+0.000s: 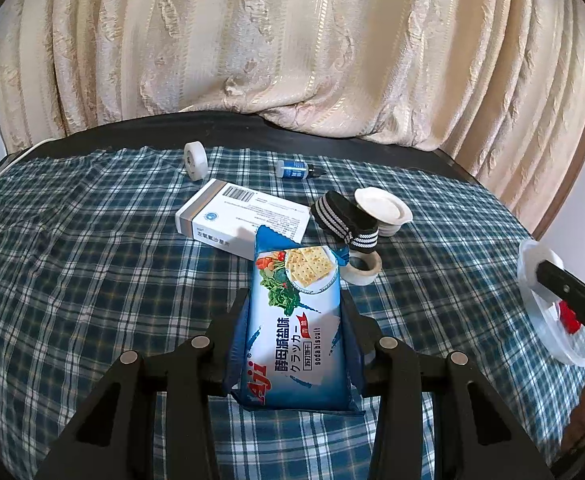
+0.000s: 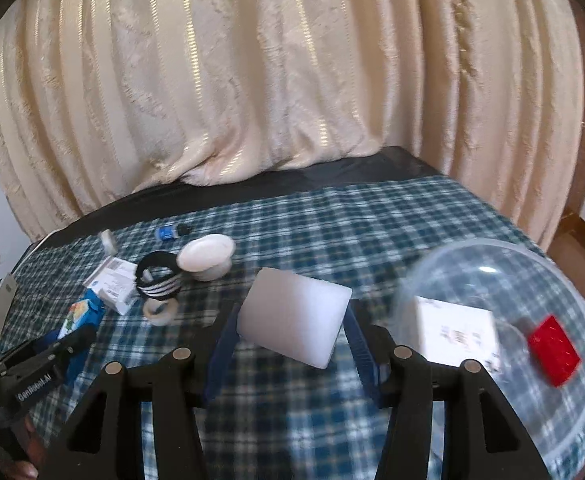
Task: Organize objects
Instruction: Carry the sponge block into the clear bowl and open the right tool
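My left gripper (image 1: pixel 294 304) is shut on a blue soda biscuit packet (image 1: pixel 296 320), held lengthwise just above the checked cloth. My right gripper (image 2: pixel 292 316) is shut on a white, frosted rectangular block (image 2: pixel 292 312), tilted between the blue pads. To the right of that block stands a clear plastic bowl (image 2: pixel 492 264) holding a white box (image 2: pixel 456 328) and a red piece (image 2: pixel 554 354). In the left wrist view the bowl (image 1: pixel 552 336) shows at the right edge, with one black finger (image 1: pixel 560 280) of the right gripper over it. The packet (image 2: pixel 84 314) also shows at the left of the right wrist view.
On the cloth-covered table (image 1: pixel 72 280) beyond the packet lie a white medicine box (image 1: pixel 244 220), a black striped band (image 1: pixel 344 220), a white lid (image 1: pixel 382 206), two tape rolls (image 1: pixel 195 160) (image 1: pixel 362 268) and a small blue bottle (image 1: pixel 296 169). A curtain (image 1: pixel 292 40) hangs behind. A phone (image 2: pixel 0 308) lies at the left.
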Motion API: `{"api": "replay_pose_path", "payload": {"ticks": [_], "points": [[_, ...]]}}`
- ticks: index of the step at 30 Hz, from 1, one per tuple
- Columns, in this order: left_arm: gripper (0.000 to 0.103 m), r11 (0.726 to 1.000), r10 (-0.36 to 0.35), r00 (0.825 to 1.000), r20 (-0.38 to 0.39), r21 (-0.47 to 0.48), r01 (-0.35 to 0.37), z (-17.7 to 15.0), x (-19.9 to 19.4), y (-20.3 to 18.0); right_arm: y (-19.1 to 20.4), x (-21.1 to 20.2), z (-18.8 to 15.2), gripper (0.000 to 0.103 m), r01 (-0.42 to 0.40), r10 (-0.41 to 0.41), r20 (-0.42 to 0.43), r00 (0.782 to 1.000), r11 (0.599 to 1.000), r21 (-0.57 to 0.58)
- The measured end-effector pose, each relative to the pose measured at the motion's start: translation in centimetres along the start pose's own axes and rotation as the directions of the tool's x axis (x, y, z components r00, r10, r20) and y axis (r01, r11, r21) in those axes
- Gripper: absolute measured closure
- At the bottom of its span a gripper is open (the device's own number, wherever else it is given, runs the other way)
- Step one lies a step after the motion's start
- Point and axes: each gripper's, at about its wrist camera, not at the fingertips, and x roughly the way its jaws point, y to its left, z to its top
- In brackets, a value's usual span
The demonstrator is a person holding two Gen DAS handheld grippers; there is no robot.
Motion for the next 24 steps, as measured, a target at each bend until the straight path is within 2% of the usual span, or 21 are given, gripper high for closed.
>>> {"api": "replay_pose_path", "payload": {"ticks": [13,24], "points": [[0.060,1.000,-0.014,1.000,0.002,0.024,0.014,-0.2,0.2,-0.5,-6.9,-2.7,-2.1,0.046,0.152,-0.154,0.007,0.988,0.980,0.125],[0.060,0.997,-0.039,0.999,0.010,0.061,0.038,0.0,-0.4,-1.6,-9.9,-3.4,-2.9,0.045,0.200,-0.202,-0.003,0.979,0.967,0.160]]}}
